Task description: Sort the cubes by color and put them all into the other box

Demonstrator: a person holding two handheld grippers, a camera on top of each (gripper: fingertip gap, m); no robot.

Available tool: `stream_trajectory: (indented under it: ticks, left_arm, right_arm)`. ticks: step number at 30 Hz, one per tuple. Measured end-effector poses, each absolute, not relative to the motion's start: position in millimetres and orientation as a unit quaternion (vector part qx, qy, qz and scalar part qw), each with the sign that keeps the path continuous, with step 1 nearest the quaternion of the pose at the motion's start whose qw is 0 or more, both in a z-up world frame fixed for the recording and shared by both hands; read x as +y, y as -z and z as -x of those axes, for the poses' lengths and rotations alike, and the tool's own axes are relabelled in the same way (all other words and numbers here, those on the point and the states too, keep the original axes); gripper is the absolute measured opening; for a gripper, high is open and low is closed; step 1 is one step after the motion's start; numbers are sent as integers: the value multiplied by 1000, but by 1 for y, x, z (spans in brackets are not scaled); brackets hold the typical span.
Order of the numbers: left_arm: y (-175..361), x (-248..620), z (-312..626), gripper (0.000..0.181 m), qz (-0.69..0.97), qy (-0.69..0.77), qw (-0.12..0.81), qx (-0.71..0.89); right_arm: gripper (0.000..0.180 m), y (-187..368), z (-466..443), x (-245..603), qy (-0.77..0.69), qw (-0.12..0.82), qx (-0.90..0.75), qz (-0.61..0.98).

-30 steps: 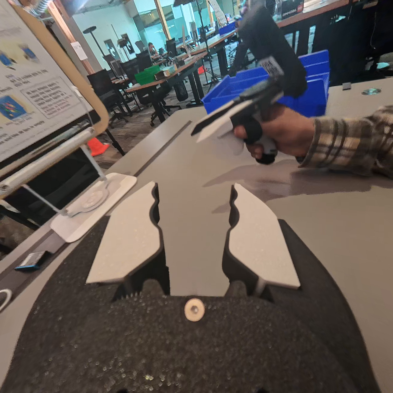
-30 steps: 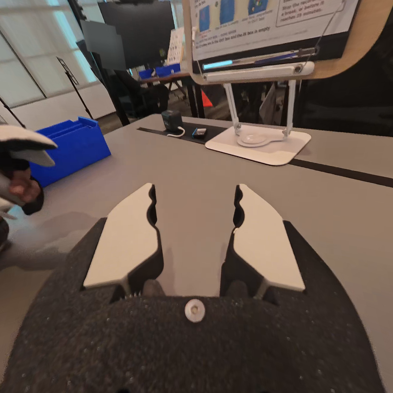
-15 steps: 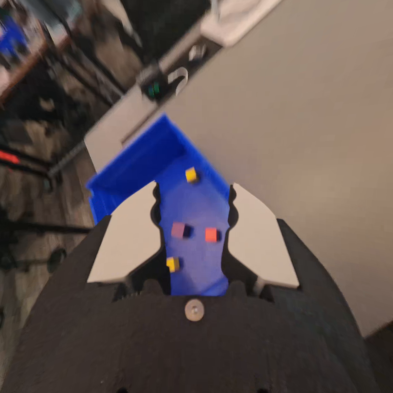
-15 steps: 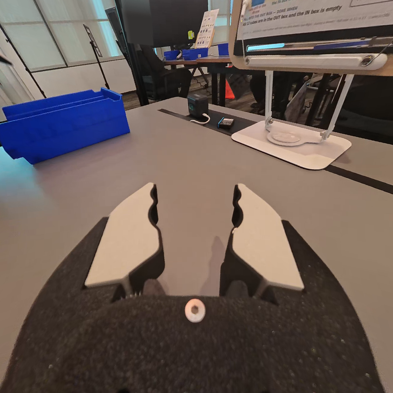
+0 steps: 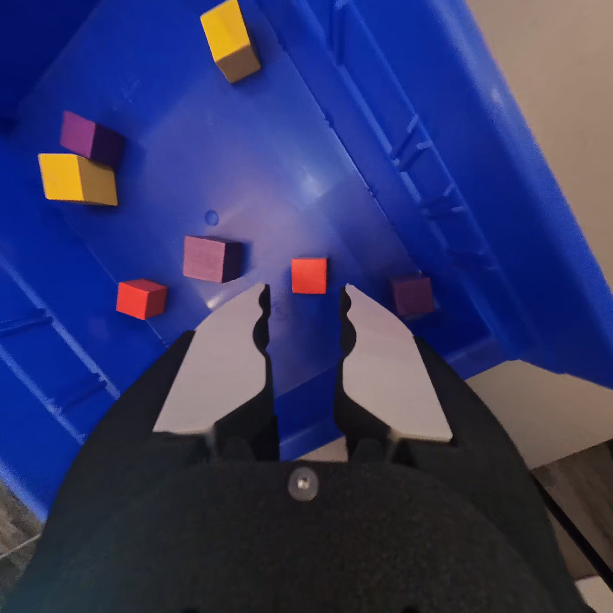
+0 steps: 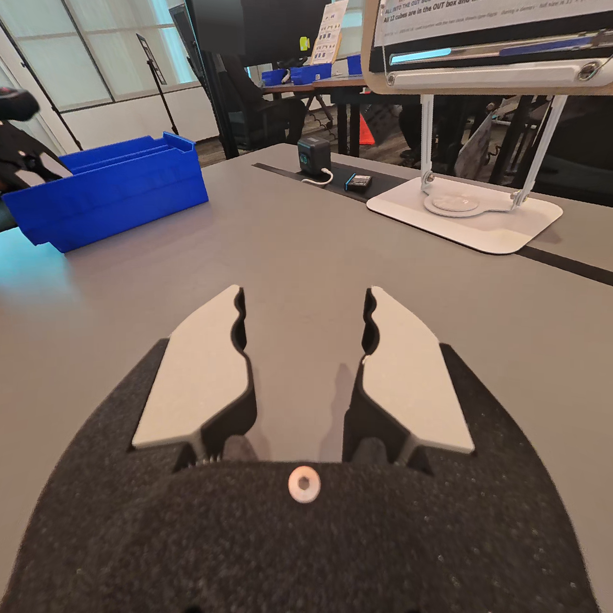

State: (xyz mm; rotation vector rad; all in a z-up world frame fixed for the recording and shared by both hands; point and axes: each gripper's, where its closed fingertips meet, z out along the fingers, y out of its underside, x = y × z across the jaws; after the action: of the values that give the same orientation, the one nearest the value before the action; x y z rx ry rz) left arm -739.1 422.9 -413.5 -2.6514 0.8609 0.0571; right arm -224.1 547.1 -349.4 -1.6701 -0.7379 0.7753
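The red cube point(image 5: 308, 275) lies on the floor of the blue box point(image 5: 431, 139), just beyond the tips of my left gripper point(image 5: 305, 292), at about 12 o'clock from it. My left gripper hangs over the box with its fingers spread, and it holds nothing; the cube is in line with the gap but not yet between the fingers.

A dark purple cube point(image 5: 412, 295) sits at 3 o'clock from the red cube, close to the ribbed wall of the box. At 9 o'clock stands a lighter purple cube point(image 5: 211, 259), and a second red cube point(image 5: 140, 298) lies farther out, toward 8 o'clock. At 10 o'clock, well apart, a yellow cube point(image 5: 77, 179) touches another purple cube point(image 5: 90, 138). One more yellow cube point(image 5: 230, 40) lies alone at 11 o'clock, near the top edge of the picture.

In the right wrist view, my right gripper point(image 6: 304, 295) is low over the grey worktop point(image 6: 282, 252), its fingers also spread and empty. The blue box point(image 6: 109, 195) stands at 10 o'clock from it, well apart. At 1 o'clock I see a white stand point(image 6: 464, 212) that carries a board, and beside it a small black device point(image 6: 313, 156) with a white cable.
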Motion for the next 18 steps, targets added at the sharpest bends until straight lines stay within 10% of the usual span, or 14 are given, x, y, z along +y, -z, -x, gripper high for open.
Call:
stream_trajectory:
  ticks: [18]
  left_arm:
    - [415, 439, 751, 22, 960, -6, 133, 248]
  right_arm:
    - [66, 343, 224, 543, -334, 550, -317, 697]
